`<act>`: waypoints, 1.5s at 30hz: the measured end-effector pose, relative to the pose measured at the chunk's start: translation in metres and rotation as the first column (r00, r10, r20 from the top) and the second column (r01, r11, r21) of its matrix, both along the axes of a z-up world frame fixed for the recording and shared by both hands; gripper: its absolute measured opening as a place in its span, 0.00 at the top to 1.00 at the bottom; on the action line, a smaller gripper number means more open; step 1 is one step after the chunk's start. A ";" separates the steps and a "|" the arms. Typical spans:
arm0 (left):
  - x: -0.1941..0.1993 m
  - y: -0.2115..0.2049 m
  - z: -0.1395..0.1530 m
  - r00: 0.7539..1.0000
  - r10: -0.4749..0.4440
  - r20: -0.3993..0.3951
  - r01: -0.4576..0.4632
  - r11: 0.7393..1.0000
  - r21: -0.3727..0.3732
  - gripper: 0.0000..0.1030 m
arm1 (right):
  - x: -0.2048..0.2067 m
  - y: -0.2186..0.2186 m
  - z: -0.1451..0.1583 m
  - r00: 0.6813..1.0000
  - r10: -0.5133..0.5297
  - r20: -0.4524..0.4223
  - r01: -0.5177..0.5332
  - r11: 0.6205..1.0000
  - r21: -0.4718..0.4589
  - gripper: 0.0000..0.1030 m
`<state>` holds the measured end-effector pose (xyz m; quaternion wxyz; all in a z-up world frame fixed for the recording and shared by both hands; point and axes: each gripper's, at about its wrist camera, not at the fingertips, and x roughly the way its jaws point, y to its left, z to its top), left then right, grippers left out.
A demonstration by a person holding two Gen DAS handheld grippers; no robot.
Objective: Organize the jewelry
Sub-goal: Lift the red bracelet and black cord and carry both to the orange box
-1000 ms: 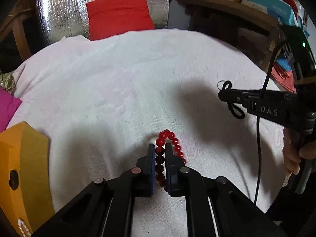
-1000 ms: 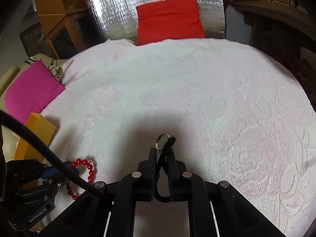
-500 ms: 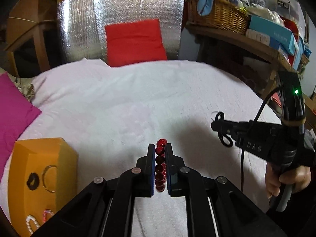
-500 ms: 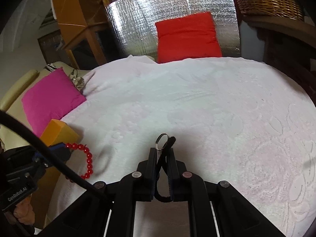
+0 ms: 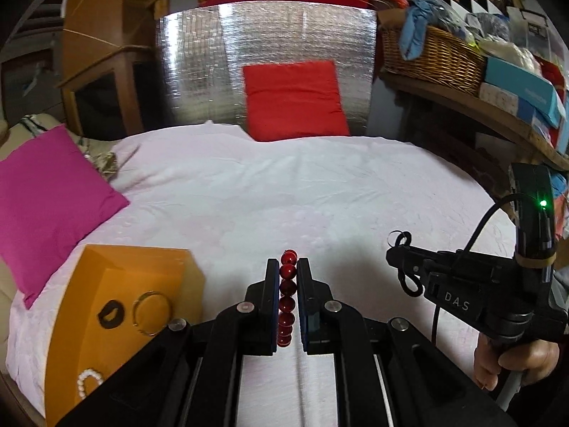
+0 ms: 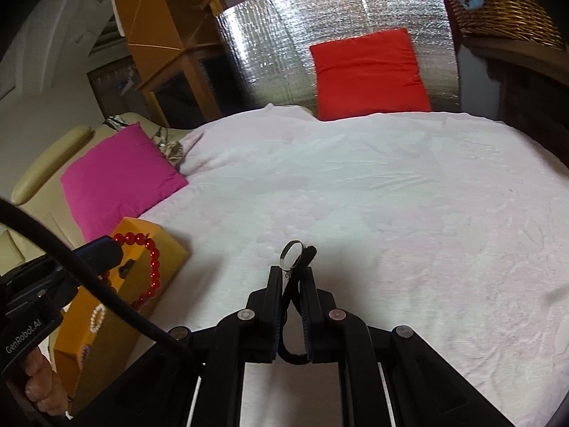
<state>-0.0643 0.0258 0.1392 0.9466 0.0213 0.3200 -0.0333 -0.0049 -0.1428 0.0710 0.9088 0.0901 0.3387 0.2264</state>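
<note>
My left gripper [image 5: 287, 267] is shut on a red bead bracelet [image 5: 286, 299], held above the white cloth; the bracelet also hangs from it in the right wrist view [image 6: 151, 274], over the orange box. My right gripper [image 6: 291, 274] is shut on a black cord with a silver ring [image 6: 290, 253] on it, held above the cloth; it shows at the right of the left wrist view [image 5: 400, 245]. The orange jewelry box [image 5: 117, 306] lies at the lower left, with a black piece [image 5: 110, 315], a thin hoop [image 5: 152, 307] and a white pearl bracelet [image 5: 89, 384] on it.
A white cloth [image 5: 284, 195] covers the round table. A magenta cushion [image 5: 46, 199] lies at the left edge, a red cushion [image 5: 293, 101] at the back against a silver foil panel. A shelf with a wicker basket [image 5: 430, 53] stands at the right.
Both grippers have risen off the cloth with their loads. The left gripper lifted the red bracelet clear and the orange box came fully into view at the lower left.
</note>
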 end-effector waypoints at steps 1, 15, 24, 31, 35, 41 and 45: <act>-0.002 0.004 0.001 1.000 0.012 0.002 -0.012 1.000 -0.003 0.90 | -0.001 0.004 0.001 1.000 0.002 0.002 -0.002 1.000 0.005 0.89; -0.021 0.044 0.012 0.990 0.139 0.039 -0.139 0.990 0.013 0.90 | -0.019 0.050 0.027 0.994 0.100 0.050 -0.103 0.993 0.059 0.89; -0.024 0.059 0.010 0.980 0.196 0.041 -0.198 0.980 0.034 0.90 | -0.028 0.072 0.038 0.983 0.156 0.101 -0.168 0.978 0.123 0.89; -0.026 0.077 0.007 0.969 0.244 0.033 -0.245 0.969 0.040 0.90 | -0.017 0.092 0.040 0.980 0.173 0.100 -0.187 0.970 0.156 0.89; -0.032 0.089 0.005 0.957 0.288 0.031 -0.289 0.956 0.044 0.90 | -0.007 0.107 0.042 0.976 0.198 0.089 -0.212 0.960 0.184 0.89; -0.060 0.124 -0.002 0.924 0.382 0.010 -0.383 0.924 0.027 0.90 | 0.002 0.134 0.040 0.965 0.250 0.074 -0.260 0.946 0.196 0.89; -0.083 0.147 -0.010 0.904 0.427 -0.021 -0.427 0.904 0.022 0.91 | 0.000 0.152 0.040 0.953 0.295 0.072 -0.303 0.932 0.198 0.89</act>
